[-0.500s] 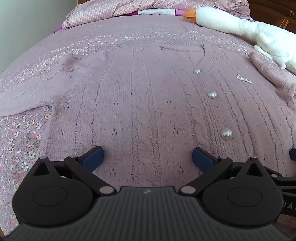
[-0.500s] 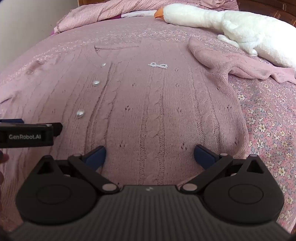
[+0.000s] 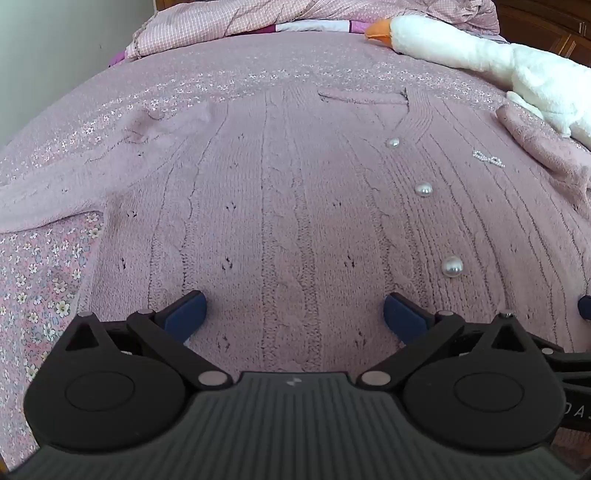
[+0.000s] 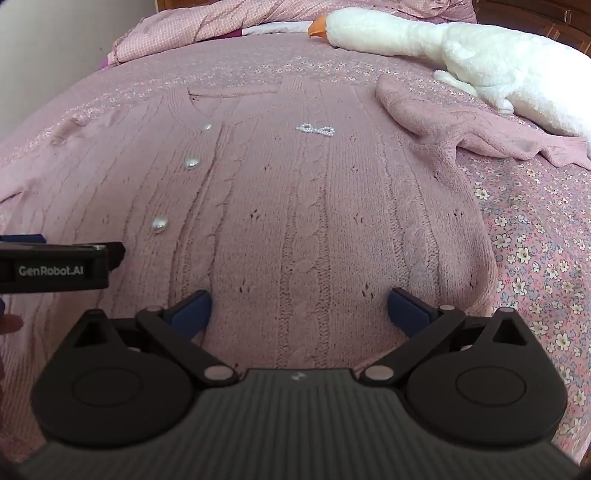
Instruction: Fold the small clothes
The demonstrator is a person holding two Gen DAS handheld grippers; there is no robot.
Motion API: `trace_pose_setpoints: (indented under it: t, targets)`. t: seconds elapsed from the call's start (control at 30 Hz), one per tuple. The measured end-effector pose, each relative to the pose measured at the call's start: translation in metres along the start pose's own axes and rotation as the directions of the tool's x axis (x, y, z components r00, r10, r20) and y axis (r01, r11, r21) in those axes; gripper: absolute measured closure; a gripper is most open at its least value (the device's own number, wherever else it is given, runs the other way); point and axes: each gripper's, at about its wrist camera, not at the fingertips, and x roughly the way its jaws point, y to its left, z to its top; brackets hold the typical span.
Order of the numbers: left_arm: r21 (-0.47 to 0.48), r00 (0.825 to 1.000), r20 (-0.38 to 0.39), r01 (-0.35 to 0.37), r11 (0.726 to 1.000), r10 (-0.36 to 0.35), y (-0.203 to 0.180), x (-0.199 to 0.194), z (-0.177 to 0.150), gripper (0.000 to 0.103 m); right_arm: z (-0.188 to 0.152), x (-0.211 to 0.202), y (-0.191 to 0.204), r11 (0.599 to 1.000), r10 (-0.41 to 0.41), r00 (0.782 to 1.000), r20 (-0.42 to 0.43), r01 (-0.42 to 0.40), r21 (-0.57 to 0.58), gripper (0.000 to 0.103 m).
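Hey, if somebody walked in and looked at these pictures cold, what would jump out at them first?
A pink knitted cardigan lies spread flat across the flowered bedspread, with pearl buttons down its front and a small bead bow on the chest. Behind it, a big white toy goose with an orange beak lies across the far right of the bed.

1. A bed (image 4: 535,236) with a pink floral cover carries everything.
2. A pink knitted cardigan (image 4: 303,221) lies spread flat at centre.
3. A white plush goose (image 4: 461,48) lies at two o'clock.
4. A crumpled checked quilt (image 4: 207,26) lies at eleven o'clock.
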Motion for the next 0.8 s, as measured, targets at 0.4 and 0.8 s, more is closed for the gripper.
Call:
trace_pose_setpoints:
  t: [0.4,0.8]
  targets:
    - [0.006,1.0,0.009,-0.006,1.0,0.006,-0.0032,-0.0017,0.0003,0.0,-0.0011,-0.0008,0.002,1.0,-0.003,1.0,0.008,0.003,-0.006,0.0]
    - [0.009,1.0,0.015,-0.006,1.0,0.006,-0.0037,-0.0022,-0.0004,0.0,-0.0013,-0.0009,0.0021,1.0,-0.004,1.0,0.009,0.004,-0.007,0.0]
